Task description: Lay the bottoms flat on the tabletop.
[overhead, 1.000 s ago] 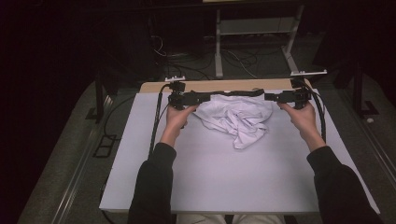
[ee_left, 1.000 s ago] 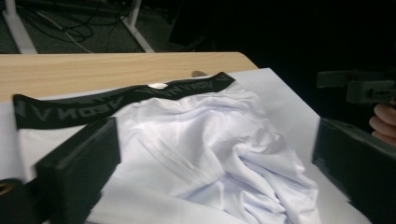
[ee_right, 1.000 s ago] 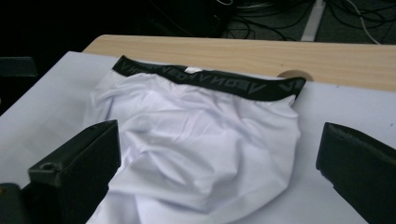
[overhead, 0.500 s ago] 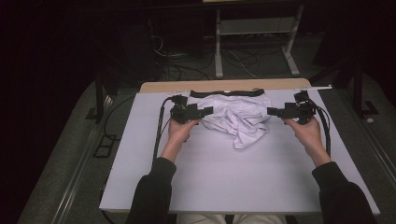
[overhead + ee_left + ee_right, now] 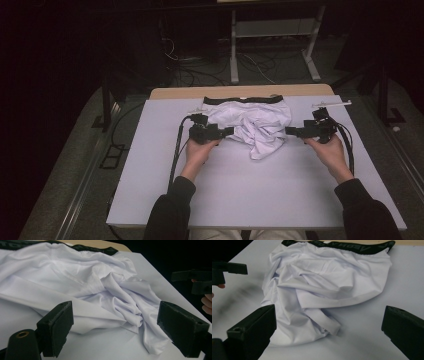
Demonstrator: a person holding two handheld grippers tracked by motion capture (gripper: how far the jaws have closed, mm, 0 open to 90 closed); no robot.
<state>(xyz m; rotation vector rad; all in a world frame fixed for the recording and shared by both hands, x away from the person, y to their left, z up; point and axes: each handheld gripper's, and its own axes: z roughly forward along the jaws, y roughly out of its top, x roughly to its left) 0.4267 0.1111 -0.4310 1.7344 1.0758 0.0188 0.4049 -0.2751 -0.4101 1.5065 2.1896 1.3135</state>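
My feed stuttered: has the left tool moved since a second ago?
Yes. In the high view the left tool has come toward the person, away from the black waistband at the far edge, and now sits beside the white garment's middle, jaws open.

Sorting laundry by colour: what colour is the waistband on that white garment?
Black waistband with faint lettering, best in the right gripper view.

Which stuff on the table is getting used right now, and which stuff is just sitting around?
Being used:
- white shorts with the black waistband, crumpled on the white board
- left gripper, jaws open and just closing a bit, nothing between them
- right gripper, jaws open

Just sitting around:
- metal stand behind the table
- cables on the floor
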